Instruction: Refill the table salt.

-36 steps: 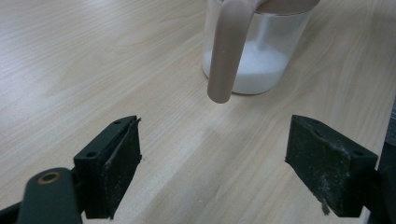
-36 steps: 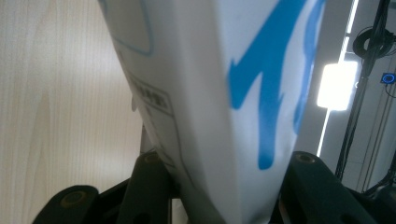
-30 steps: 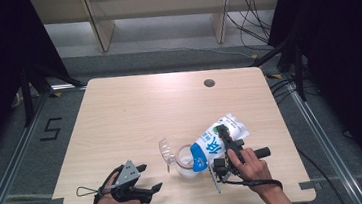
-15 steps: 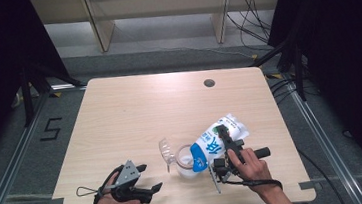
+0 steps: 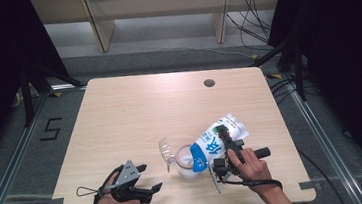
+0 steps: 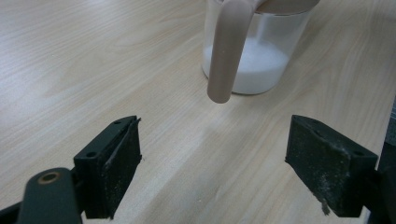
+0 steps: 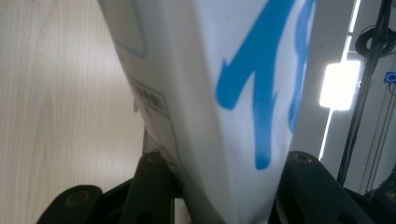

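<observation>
High view: nothing has shifted over the last second. I keep the right gripper (image 5: 226,139) clamped on the white-and-blue refill pouch (image 5: 218,137), tipped mouth-down over the clear measuring jug (image 5: 184,161), and both hands sit where they were. From the right gripper view, its jaws pinch the pouch's body firmly. White powder lies in the bottom of the jug, so I judge the pour is under way and steady. My left gripper (image 5: 144,182) rests on the wooden table (image 5: 134,111) just left of the jug, jaws wide apart, holding nothing.
</observation>
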`<state>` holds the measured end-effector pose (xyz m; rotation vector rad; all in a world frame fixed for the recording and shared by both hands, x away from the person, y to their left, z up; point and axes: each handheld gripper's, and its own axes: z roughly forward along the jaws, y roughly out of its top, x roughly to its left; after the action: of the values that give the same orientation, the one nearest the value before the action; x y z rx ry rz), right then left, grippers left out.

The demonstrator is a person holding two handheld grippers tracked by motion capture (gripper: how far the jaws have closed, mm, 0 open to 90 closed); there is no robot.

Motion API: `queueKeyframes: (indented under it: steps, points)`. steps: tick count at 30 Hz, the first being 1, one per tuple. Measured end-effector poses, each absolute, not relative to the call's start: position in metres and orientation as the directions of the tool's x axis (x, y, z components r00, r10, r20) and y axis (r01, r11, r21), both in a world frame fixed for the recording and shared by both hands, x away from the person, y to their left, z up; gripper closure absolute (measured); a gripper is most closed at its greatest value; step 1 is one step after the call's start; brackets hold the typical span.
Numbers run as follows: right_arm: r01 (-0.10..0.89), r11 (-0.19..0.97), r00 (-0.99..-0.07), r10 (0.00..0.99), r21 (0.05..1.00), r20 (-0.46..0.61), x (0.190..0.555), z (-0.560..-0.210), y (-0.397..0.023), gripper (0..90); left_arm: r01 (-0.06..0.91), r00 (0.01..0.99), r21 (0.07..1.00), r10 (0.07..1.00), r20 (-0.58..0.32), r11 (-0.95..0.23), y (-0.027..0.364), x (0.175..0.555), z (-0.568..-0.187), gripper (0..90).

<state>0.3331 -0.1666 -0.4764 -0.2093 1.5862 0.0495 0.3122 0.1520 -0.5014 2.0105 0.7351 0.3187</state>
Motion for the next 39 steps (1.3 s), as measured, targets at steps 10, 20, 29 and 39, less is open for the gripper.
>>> queueKeyframes:
  steps: [10, 20, 29, 39]
  points:
    - [-0.179, 0.977, 0.006, -0.116, -0.116, -0.993, 0.3336, -0.4745, -0.1661, 67.7, 0.370, 0.786, 0.849, 0.614, -0.069, -0.378, 0.1519, 0.3122, -0.5015, 17.4]
    - [-0.161, 0.979, -0.005, -0.126, -0.123, -0.992, 0.3327, -0.4733, -0.1663, 68.1, 0.369, 0.787, 0.848, 0.613, -0.068, -0.380, 0.1519, 0.3124, -0.5015, 17.3]
    - [-0.157, 0.982, -0.011, -0.110, -0.107, -0.994, 0.3324, -0.4746, -0.1667, 68.7, 0.366, 0.789, 0.846, 0.611, -0.061, -0.388, 0.1524, 0.3126, -0.5014, 17.3]
    - [-0.161, 0.981, -0.008, -0.107, -0.104, -0.994, 0.3322, -0.4746, -0.1665, 69.4, 0.370, 0.786, 0.849, 0.614, -0.068, -0.378, 0.1520, 0.3123, -0.5015, 17.3]
